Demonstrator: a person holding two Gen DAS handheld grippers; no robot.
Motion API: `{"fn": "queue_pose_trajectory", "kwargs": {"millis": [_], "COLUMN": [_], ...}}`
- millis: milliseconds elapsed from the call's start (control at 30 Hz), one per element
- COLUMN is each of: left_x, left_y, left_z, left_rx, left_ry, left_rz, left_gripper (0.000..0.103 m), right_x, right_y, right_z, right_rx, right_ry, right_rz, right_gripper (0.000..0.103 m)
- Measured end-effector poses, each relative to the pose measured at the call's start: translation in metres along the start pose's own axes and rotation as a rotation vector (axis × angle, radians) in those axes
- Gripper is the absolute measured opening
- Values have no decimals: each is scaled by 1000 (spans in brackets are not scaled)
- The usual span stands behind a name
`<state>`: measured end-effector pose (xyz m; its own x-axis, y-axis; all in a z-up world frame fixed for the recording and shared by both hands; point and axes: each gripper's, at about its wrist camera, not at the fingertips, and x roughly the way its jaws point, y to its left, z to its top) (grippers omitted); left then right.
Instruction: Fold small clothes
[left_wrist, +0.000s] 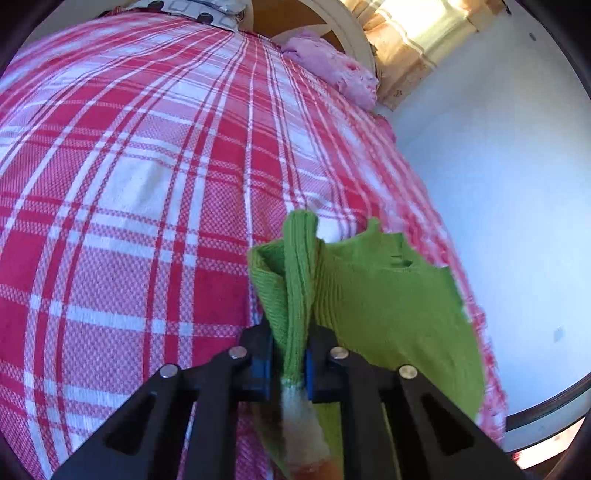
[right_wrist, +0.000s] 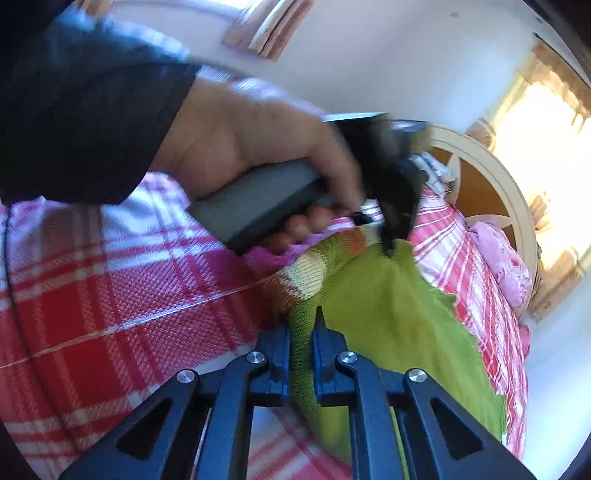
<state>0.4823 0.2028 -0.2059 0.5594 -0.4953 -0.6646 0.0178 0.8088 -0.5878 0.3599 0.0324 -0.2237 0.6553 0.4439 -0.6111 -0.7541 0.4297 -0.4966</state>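
Both grippers, left (left_wrist: 289, 354) and right (right_wrist: 301, 354), are pinching a ribbed green knit sweater (right_wrist: 388, 314), probably kid-sized, over the red plaid bedsheet (left_wrist: 129, 184).

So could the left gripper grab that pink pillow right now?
Probably not: the left gripper is shut on the green sweater, and the pink pillow lies far across the checked bedspread.

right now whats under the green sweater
The red and white checked bedcover shows around and below the green sweater, which both claws hold up. Whatever lies directly beneath the hanging cloth is hidden.
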Motion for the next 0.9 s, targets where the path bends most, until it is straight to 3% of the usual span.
{"fn": "queue_pose_trajectory", "kwargs": {"millis": [100, 200, 467, 633, 900], "left_x": [-6, -9, 1, 39, 95], "left_y": [3, -14, -113, -174, -226], "left_z": [1, 5, 30, 36, 29], "left_rx": [-81, -99, 7, 96, 196], "left_ry": [-15, -49, -112, -74, 16], "left_rz": [-70, -99, -147, -141, -107], "left_gripper": [12, 12, 12, 12, 12], "right_x": [-21, -39, -86, -99, -119], "right_y": [-35, -80, -181, -201, -215], "right_z": [-9, -24, -80, -119, -180], "right_rx": [104, 248, 612, 760, 935], "right_ry": [-48, -89, -190, -205, -189], "right_rz": [17, 43, 73, 86, 82], "right_gripper": [8, 7, 5, 5, 5]}}
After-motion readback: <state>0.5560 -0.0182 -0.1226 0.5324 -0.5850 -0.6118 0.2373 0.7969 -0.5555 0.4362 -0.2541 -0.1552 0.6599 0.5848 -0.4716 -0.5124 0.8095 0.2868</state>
